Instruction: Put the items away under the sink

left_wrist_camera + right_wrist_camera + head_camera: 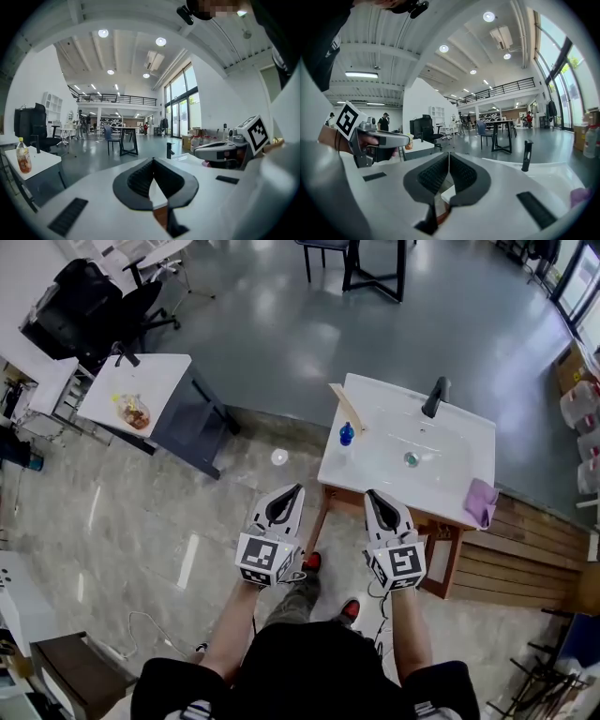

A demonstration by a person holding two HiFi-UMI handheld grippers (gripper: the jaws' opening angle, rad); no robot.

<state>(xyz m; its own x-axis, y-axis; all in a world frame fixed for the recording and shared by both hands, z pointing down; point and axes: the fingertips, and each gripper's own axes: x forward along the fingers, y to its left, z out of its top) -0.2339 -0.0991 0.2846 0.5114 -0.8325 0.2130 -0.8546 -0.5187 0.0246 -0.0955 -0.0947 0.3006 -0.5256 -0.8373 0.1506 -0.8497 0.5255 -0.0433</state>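
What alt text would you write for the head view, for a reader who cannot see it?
Seen from above, a person holds the left claw and right claw, both shut and empty, toward a white sink bearing a black tap, blue bottle and purple cloth.

This is a big open workspace, a lab or studio hall rather than a home. A high ceiling with round lights (pixel 161 41), a railed upper gallery (pixel 117 98) and tall windows (pixel 180 105) show it. An office chair (pixel 89 306), a white desk (pixel 155 381) and a black table (pixel 127 128) stand on a glossy grey floor (pixel 272 324). The sink (pixel 375 399) stands alone on a patch of marble tiles (pixel 141 512) and wood planks (pixel 525 549), like a mock-up bathroom.
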